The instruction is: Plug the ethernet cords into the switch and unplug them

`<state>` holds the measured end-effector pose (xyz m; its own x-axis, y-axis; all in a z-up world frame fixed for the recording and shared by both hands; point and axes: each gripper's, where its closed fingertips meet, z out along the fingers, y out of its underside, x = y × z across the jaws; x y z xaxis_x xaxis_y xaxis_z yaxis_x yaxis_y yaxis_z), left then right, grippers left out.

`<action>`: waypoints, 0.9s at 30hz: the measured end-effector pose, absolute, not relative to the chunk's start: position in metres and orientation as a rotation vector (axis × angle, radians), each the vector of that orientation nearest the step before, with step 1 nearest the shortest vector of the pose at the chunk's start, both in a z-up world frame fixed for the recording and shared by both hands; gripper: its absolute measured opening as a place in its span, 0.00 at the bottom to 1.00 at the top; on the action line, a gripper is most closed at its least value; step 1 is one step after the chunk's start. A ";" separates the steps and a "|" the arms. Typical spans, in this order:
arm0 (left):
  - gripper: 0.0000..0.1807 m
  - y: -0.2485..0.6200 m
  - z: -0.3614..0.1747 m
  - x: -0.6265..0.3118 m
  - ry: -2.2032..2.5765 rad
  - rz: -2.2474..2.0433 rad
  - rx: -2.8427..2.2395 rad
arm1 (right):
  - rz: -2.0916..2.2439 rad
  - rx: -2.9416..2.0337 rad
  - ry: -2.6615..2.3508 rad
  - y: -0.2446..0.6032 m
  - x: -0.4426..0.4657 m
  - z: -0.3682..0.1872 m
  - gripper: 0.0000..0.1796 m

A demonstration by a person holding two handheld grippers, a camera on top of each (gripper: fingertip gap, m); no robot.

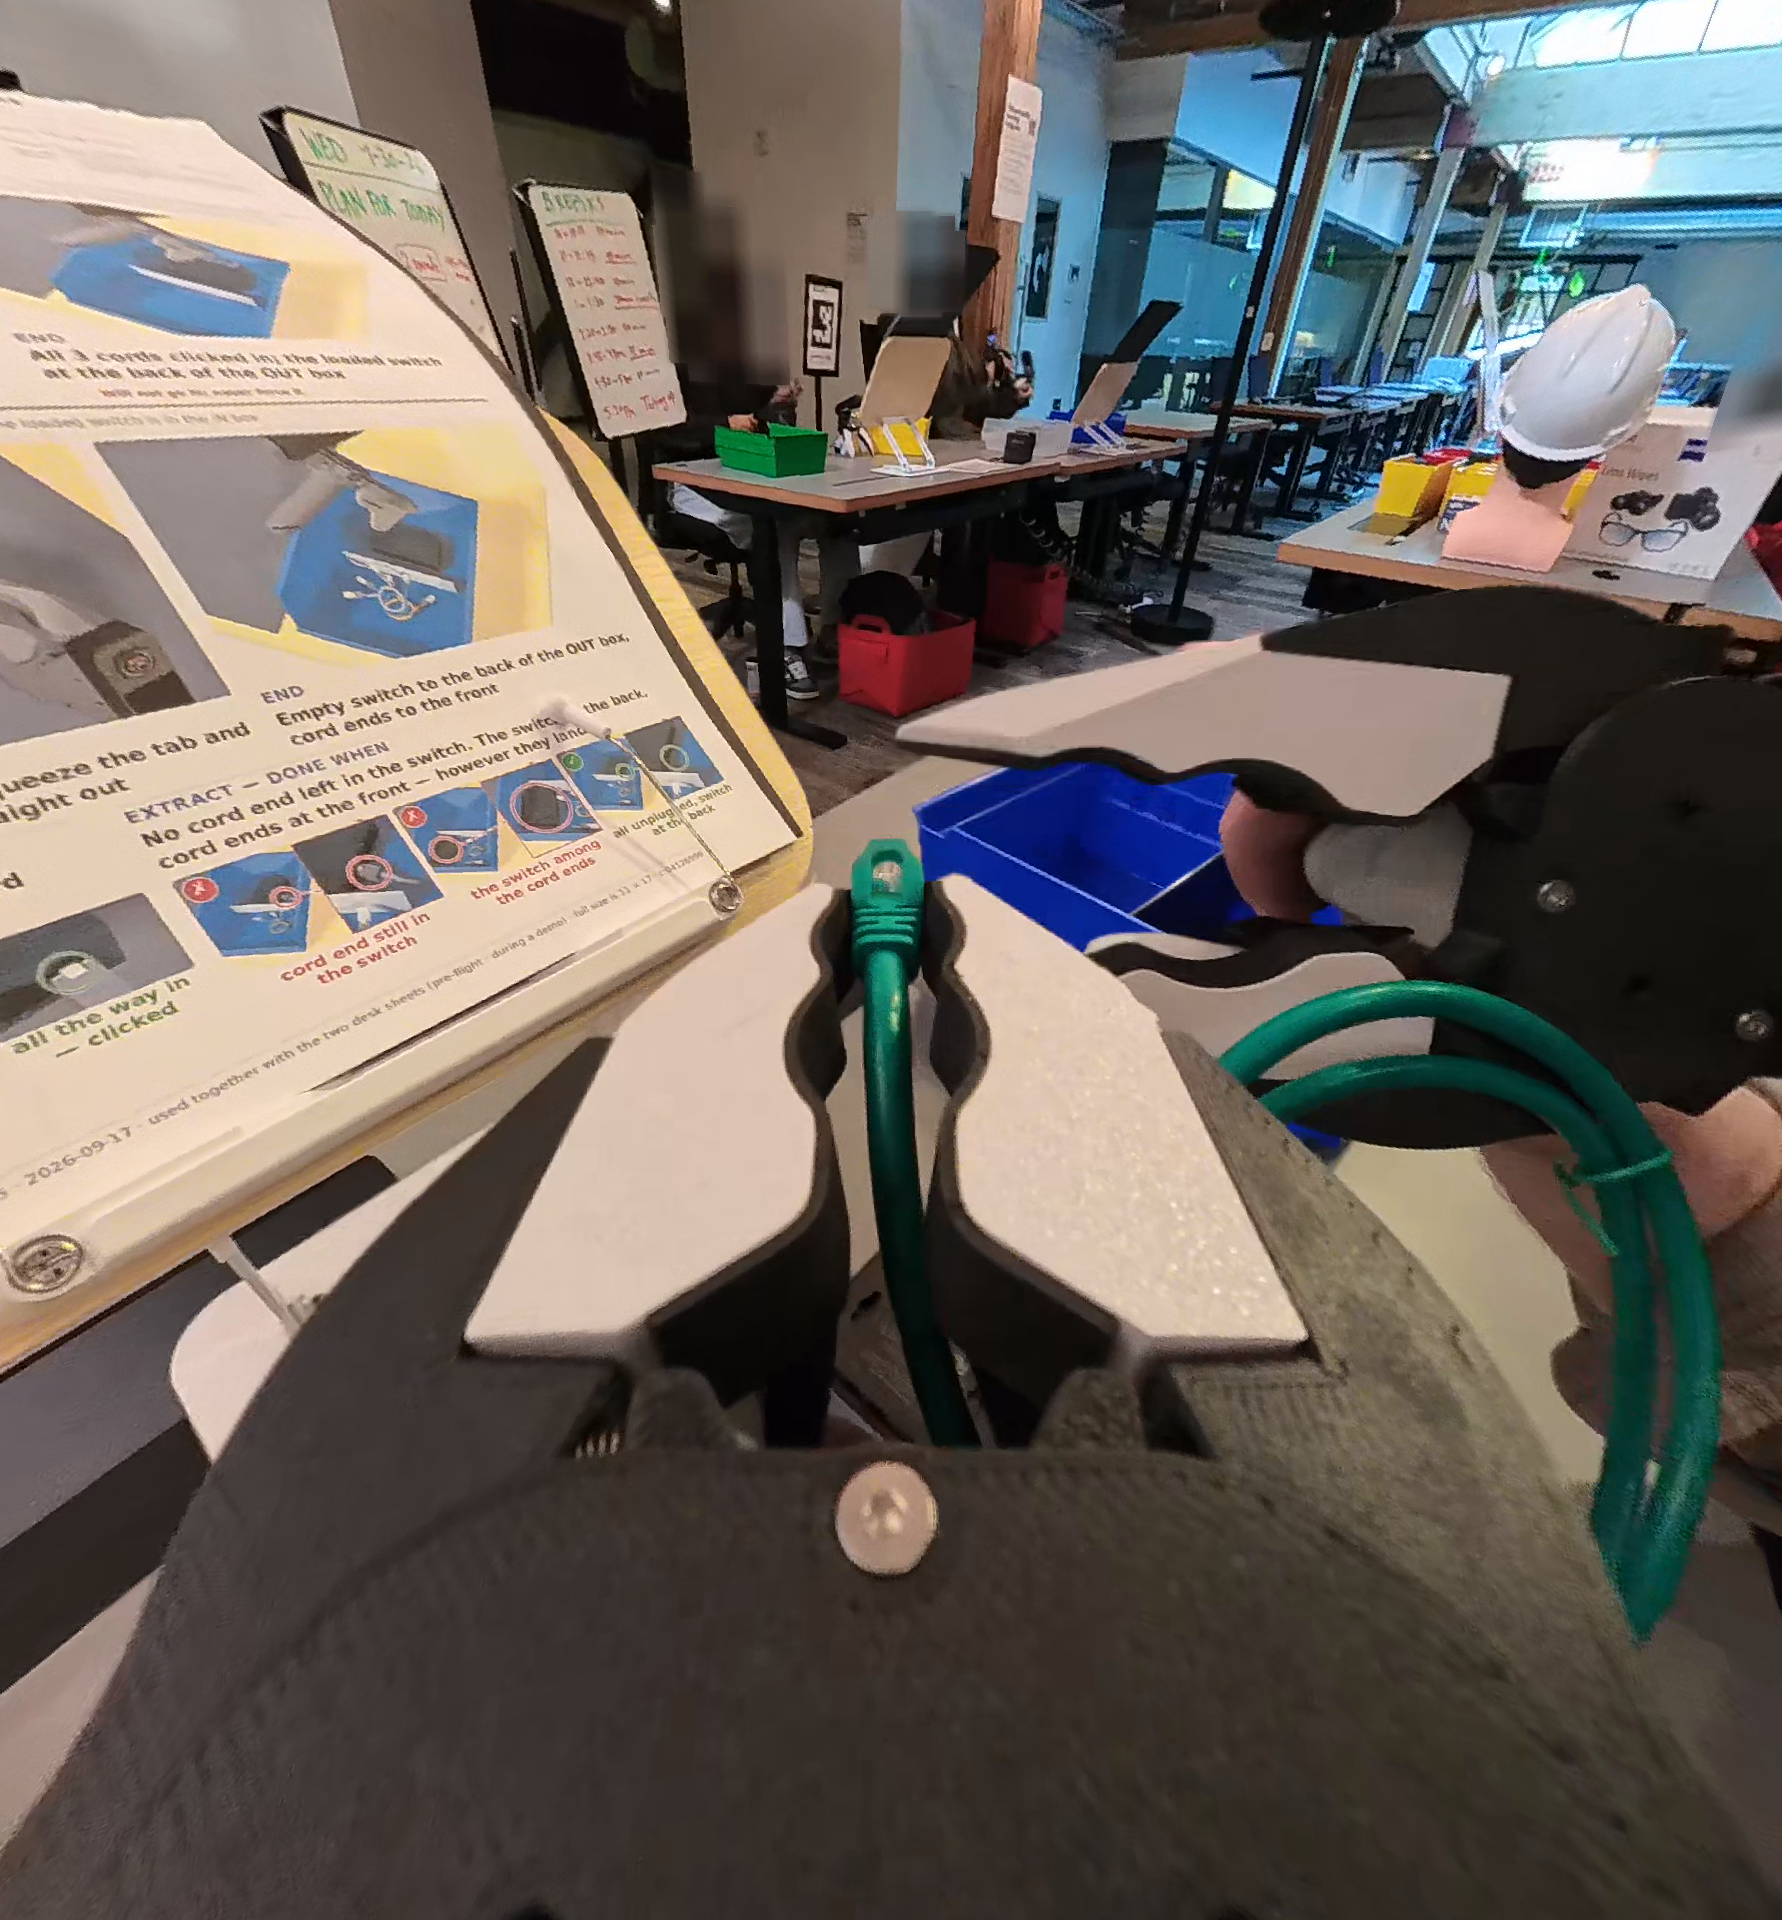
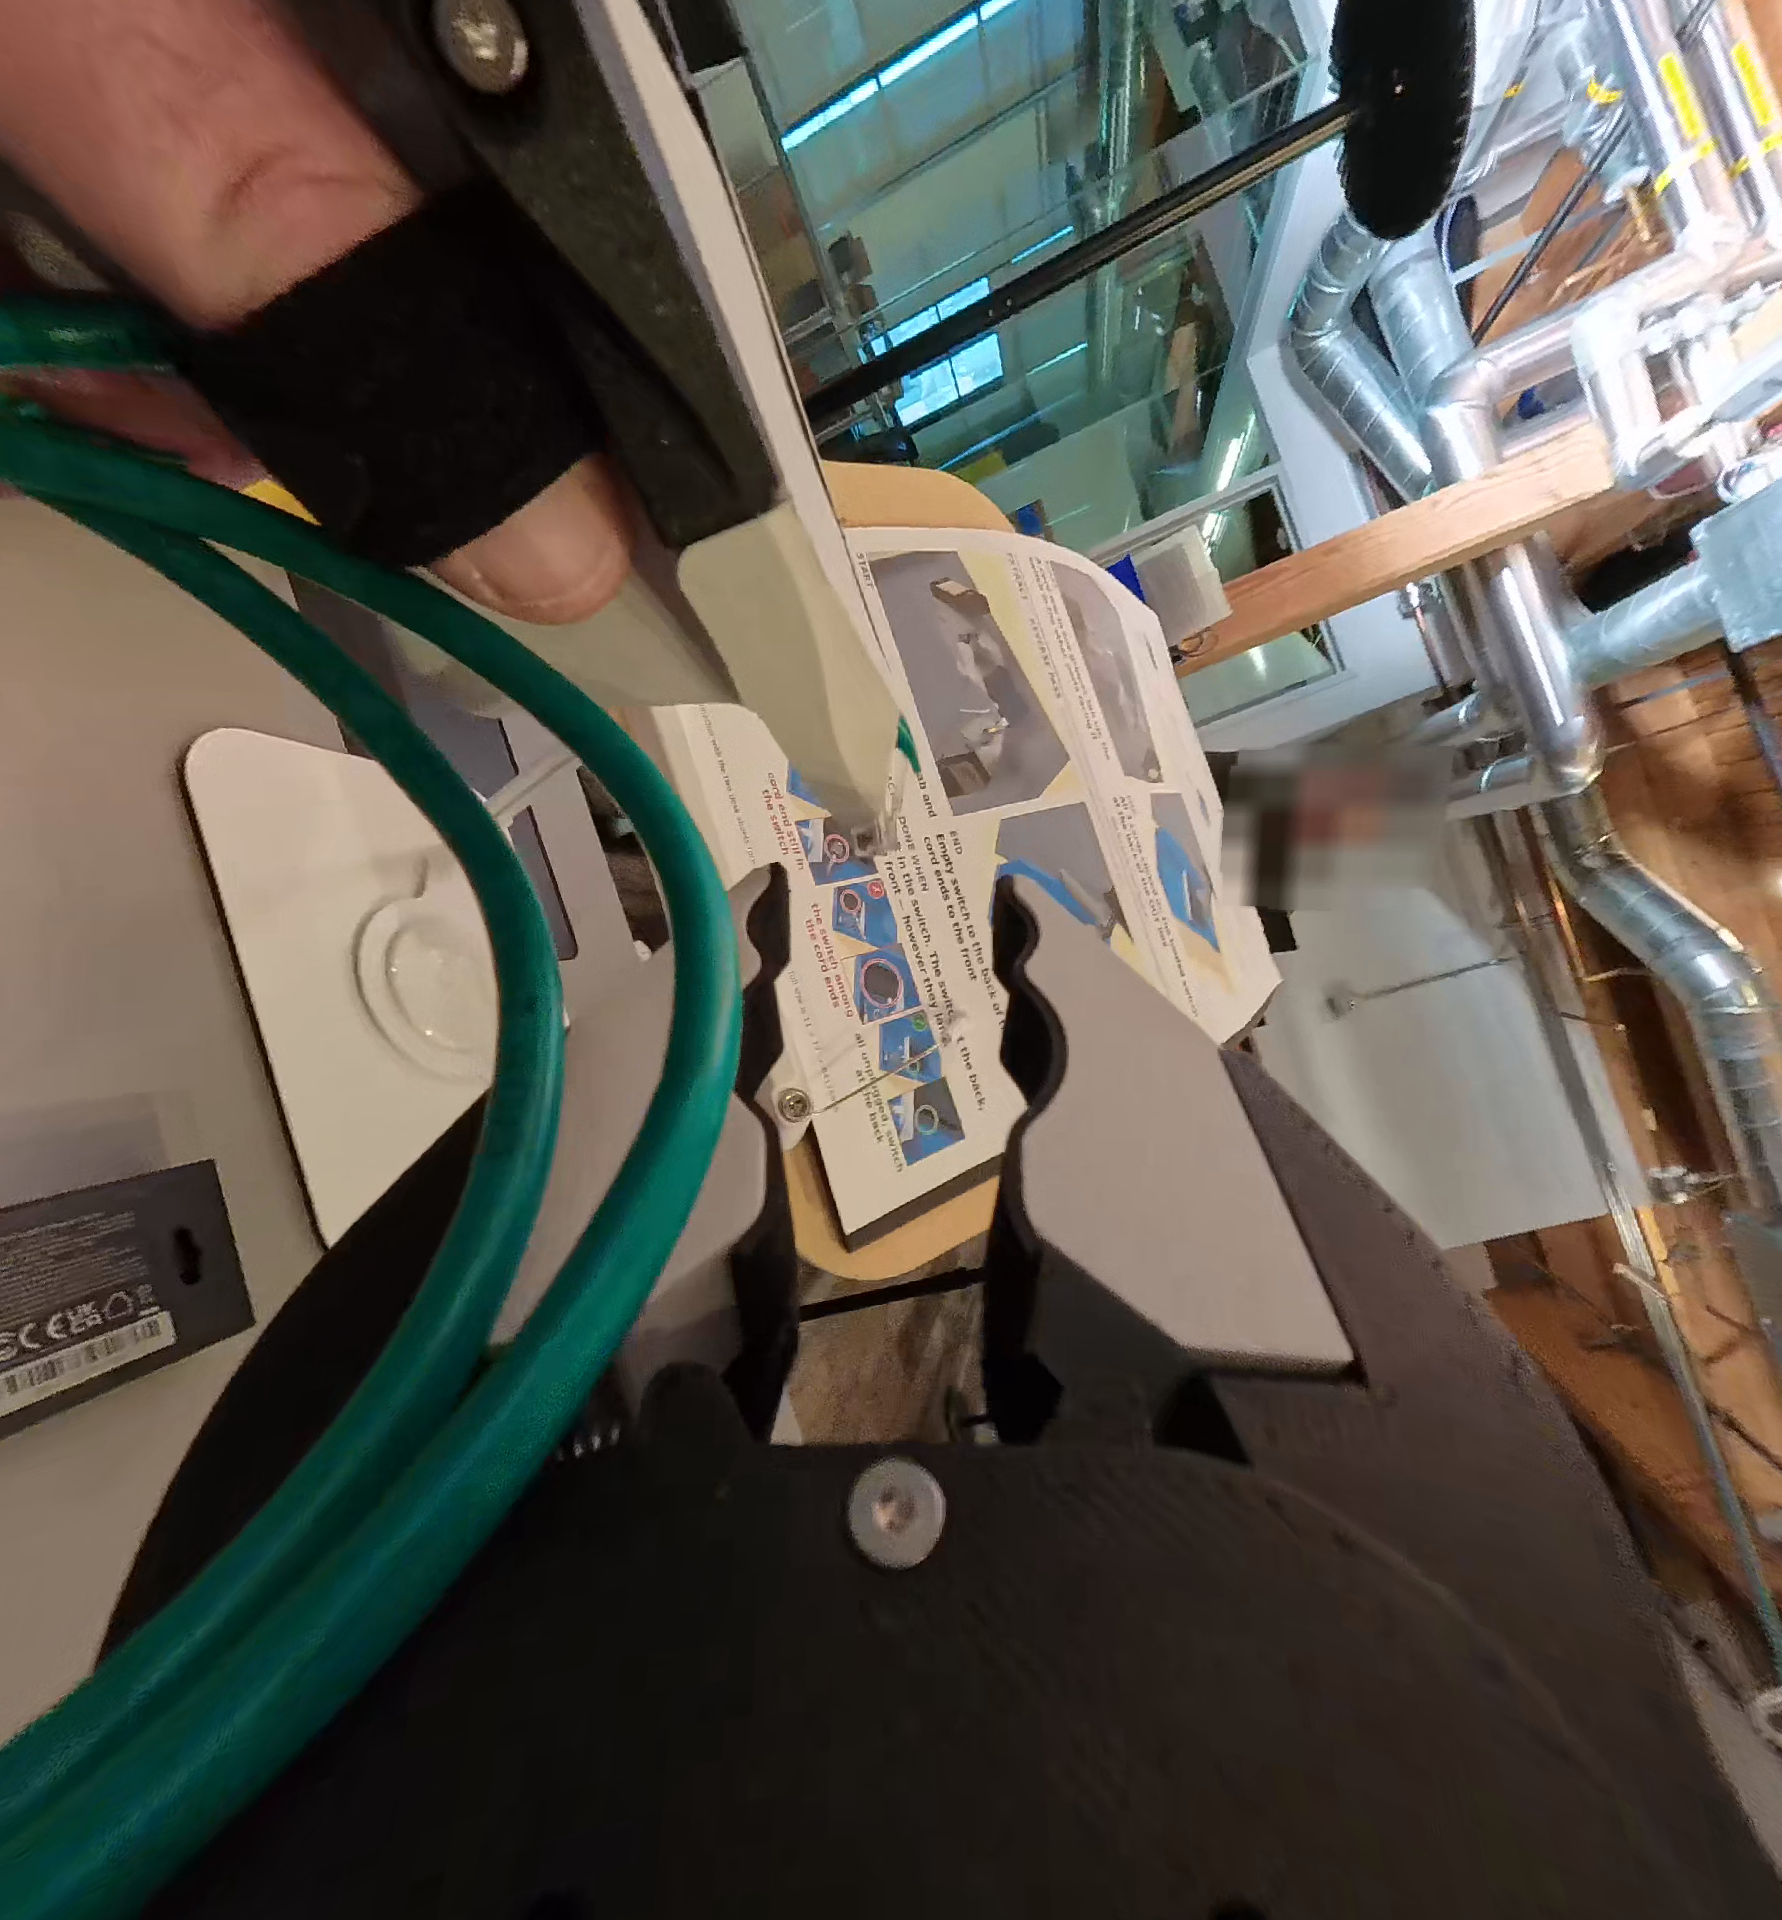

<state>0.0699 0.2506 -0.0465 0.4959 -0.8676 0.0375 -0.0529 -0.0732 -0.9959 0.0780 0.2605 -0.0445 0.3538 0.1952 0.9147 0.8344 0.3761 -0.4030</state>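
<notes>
While left gripper (image 1: 885,914) clamps green ethernet cord (image 1: 892,1049), right gripper (image 2: 892,935) gapes empty.

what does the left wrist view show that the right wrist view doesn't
Only the left wrist view: the left gripper shut on the green ethernet cord just behind its plug, a blue bin, and a white hard hat. Only the right wrist view: the black switch lying label-up on the table, and ceiling ducts. Both: the cord's coiled loops, the instruction sheet, and the open right gripper.
</notes>
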 end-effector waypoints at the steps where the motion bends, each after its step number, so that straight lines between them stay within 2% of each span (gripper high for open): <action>1: 0.07 0.249 -0.048 0.071 0.850 -0.839 -1.511 | -0.568 -1.116 -1.183 0.258 0.075 -0.045 0.18; 3: 0.07 0.243 -0.053 0.076 0.915 -0.865 -1.529 | -0.591 -1.083 -1.211 0.256 0.071 -0.046 0.20; 7: 0.07 0.233 -0.056 0.084 0.977 -0.879 -1.542 | -0.637 -1.050 -1.244 0.255 0.069 -0.050 0.08; 27: 0.13 0.238 -0.041 0.083 0.818 -0.950 -1.452 | -0.340 -1.225 -0.971 0.260 0.061 -0.042 0.05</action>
